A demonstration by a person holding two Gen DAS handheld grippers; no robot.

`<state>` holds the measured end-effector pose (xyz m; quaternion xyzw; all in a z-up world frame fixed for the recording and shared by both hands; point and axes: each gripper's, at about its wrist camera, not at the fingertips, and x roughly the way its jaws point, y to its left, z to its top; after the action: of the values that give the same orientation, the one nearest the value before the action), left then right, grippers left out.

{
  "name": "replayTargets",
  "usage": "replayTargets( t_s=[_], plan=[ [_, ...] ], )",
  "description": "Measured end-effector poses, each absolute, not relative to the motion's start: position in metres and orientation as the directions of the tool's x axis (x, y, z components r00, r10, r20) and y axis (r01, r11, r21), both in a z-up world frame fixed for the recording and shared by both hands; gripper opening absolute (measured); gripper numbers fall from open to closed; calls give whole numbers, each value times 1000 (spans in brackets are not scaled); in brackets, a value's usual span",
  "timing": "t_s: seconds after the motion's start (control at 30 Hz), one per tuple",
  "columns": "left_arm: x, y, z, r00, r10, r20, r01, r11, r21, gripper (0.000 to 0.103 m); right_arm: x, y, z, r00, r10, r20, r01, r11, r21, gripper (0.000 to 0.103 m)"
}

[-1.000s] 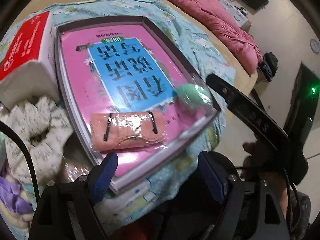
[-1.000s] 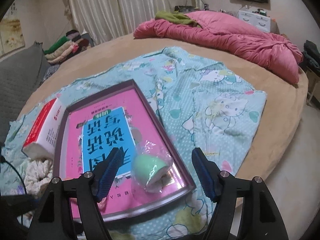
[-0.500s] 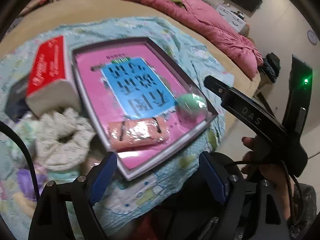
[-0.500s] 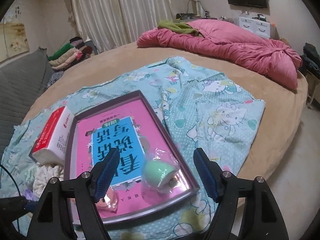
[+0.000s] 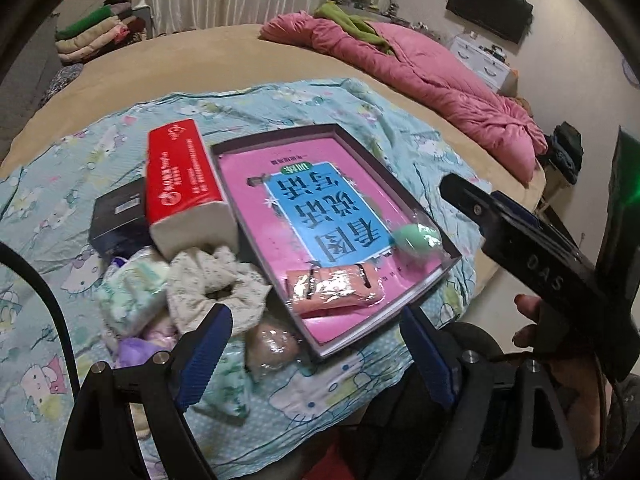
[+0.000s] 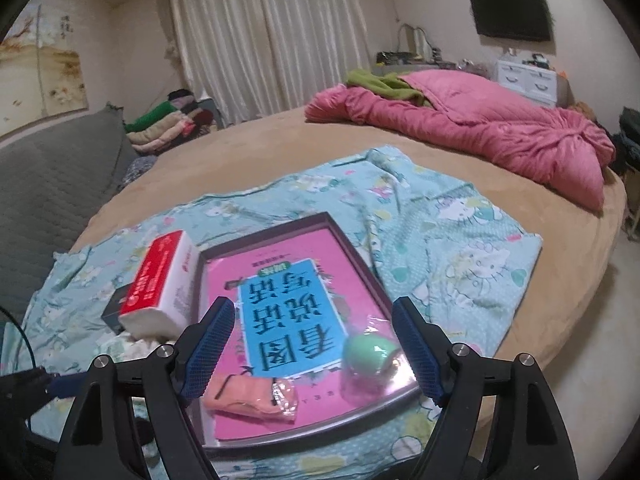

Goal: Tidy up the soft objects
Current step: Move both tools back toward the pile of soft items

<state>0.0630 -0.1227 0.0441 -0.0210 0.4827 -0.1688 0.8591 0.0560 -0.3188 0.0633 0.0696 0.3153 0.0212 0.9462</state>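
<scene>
A: So, how many soft things sit in the box (image 5: 404, 196)?

B: Two. One wrapped pink pouch (image 5: 334, 286) lies at the near end, and one green ball (image 5: 416, 237) in clear film rests in the near right corner. Both lie on the pink book (image 5: 256, 168) that lines the box.

A: And outside it?

B: One red tissue pack (image 5: 182, 188) leans along the left wall of the box, with one dark small case (image 5: 116, 216) just beside it. Nearer the camera is a heap: one white scrunchie (image 5: 216, 280), one pale green bundle (image 5: 132, 292), something purple (image 5: 134, 346), and one wrapped grey ball (image 5: 272, 346) just beside the box's near corner. All rest on one blue sheet (image 5: 320, 100).

A: The left gripper (image 5: 316, 356)?

B: Wide apart, nothing between its pads, touching nothing, above the heap.

A: And the right gripper (image 6: 314, 346)?

B: Its jaws are opening, wide already, empty, above the near end of the box.
</scene>
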Motion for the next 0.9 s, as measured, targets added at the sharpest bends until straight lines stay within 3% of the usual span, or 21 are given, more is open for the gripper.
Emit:
replayTargets(
  t_s=[0.33,0.9],
  plan=[
    [60,-53,68,561,-237,-793,141,971,-191,85,41,-289,85,825,133,-549,-84,990,113,82],
    [43,47,72,617,-145,-773,-45,975,-219,85,22,-218,87,761,261,-593,-263,961,86,82]
  ],
)
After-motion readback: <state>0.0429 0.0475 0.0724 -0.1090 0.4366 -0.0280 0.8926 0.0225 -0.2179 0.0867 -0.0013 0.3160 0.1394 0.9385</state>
